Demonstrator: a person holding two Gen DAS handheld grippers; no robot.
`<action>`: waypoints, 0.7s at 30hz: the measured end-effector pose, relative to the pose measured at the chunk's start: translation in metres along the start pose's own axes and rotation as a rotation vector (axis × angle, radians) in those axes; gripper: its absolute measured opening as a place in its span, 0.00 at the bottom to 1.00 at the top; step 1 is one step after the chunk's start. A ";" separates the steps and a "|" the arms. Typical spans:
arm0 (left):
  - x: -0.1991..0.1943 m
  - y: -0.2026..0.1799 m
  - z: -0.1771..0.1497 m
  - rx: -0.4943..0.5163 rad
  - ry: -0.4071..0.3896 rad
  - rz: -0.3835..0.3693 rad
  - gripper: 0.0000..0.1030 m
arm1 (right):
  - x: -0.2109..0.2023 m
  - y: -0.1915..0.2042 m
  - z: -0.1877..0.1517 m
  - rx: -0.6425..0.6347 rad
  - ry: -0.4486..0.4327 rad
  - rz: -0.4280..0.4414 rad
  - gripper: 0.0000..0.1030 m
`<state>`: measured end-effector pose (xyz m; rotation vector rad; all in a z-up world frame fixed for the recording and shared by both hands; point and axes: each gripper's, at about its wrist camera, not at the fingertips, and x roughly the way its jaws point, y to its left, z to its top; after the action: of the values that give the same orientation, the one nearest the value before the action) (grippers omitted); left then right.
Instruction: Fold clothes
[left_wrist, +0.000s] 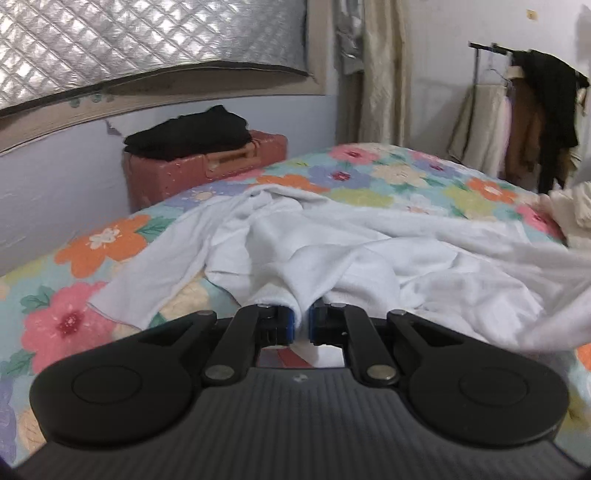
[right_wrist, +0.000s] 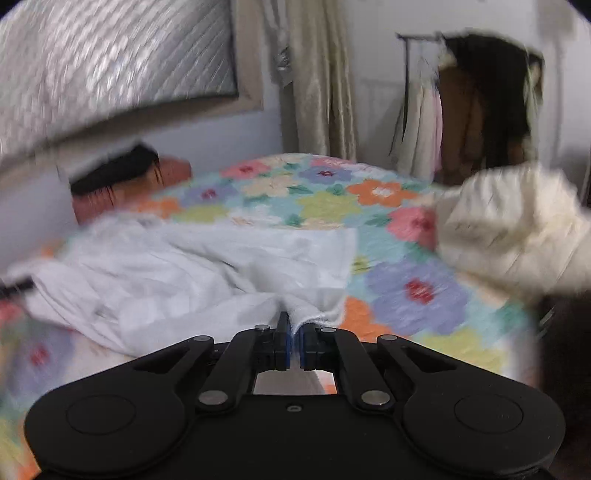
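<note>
1. Left black two-finger gripper: blue-padded fingers pinched onto a fold of the white soft-knit garment, cloth squeezed between them and hanging a little below.
2. Right black two-finger gripper: fingers nearly together, clamped on a rolled edge of the same white garment; right wrist view smeared by blur.
3. White garment: rumpled and spread across the near half of the flower-patterned quilt on the bed, one strip of it trailing toward the left edge, bulk of it bunched between the two grippers.
4. Cream-coloured crumpled garment: heaped on the right side of the quilt, apart from the white one.
5. Pink hard-shell suitcase: beside the bed against the pale wall, with folded black clothes stacked on top.
6. Silver quilted panel: over the window, upper left.
7. Beige curtain: hanging in the corner behind the bed.
8. Clothes rail: far right, hung with dark, brown and pale garments.
</note>
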<state>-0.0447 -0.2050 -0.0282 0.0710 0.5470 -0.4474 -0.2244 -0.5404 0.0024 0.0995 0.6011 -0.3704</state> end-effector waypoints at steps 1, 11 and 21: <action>0.000 0.004 0.000 -0.020 0.007 -0.005 0.07 | -0.004 -0.002 0.003 0.014 -0.006 -0.005 0.05; -0.070 0.098 0.027 -0.171 -0.171 0.091 0.07 | -0.041 -0.011 0.026 0.112 -0.031 0.004 0.05; -0.047 0.121 0.008 -0.180 -0.003 0.162 0.07 | 0.007 0.012 -0.033 0.058 0.243 -0.071 0.04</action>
<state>-0.0242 -0.0795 -0.0031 -0.0580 0.5720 -0.2394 -0.2319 -0.5246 -0.0287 0.1806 0.8353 -0.4488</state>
